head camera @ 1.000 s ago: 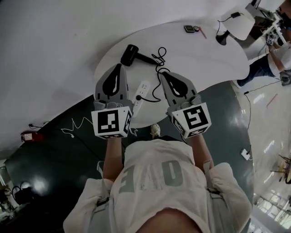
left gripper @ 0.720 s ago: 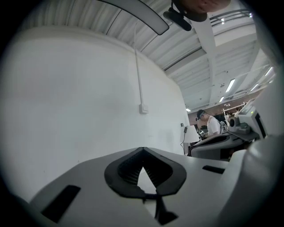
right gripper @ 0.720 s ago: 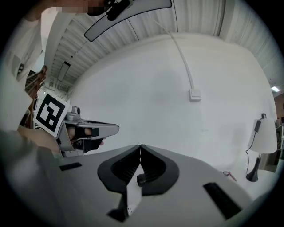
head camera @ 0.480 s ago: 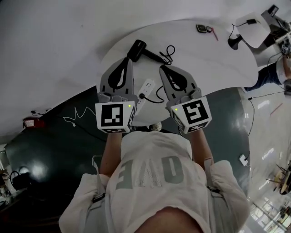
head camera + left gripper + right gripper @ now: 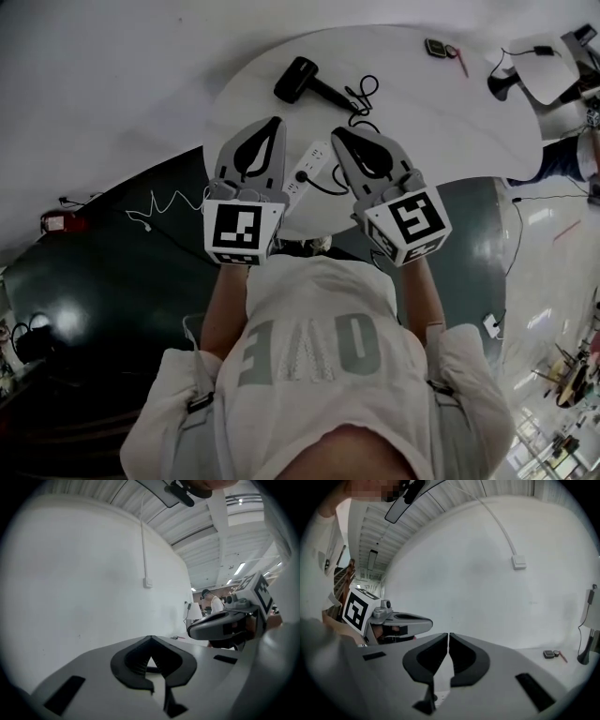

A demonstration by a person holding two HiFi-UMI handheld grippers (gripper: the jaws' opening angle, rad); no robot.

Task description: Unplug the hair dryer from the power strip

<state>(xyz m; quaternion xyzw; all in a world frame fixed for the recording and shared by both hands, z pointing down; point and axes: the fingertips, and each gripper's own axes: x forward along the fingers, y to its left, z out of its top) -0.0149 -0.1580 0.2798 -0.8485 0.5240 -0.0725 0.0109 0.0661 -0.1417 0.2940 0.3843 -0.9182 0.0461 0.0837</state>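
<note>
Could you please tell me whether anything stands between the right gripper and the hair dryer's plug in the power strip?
Nothing visible does. In the head view the plug sits exposed in the power strip, just left of the right gripper; only the plug's own cord curves toward that gripper.

- Seen from above, everything is dim, grey and low in contrast. The white table point(image 5: 441, 112) beyond my left claw point(image 5: 275, 124) and right claw point(image 5: 338, 134) is the brightest patch, with only faint, soft shadows.
- The dark floor point(image 5: 112, 309) beneath my claws throws back glare, strongest out to the right of my right claw.
- Straight lines bow hard toward the edges of that view.
- Both claw views have black corners and bend strongly at the rim.
- Ahead of my left claw the wall point(image 5: 84, 583) is evenly lit, and ceiling lights point(image 5: 240, 568) glow up to its right.
- The claw bodies nearest each lens look soft.
</note>
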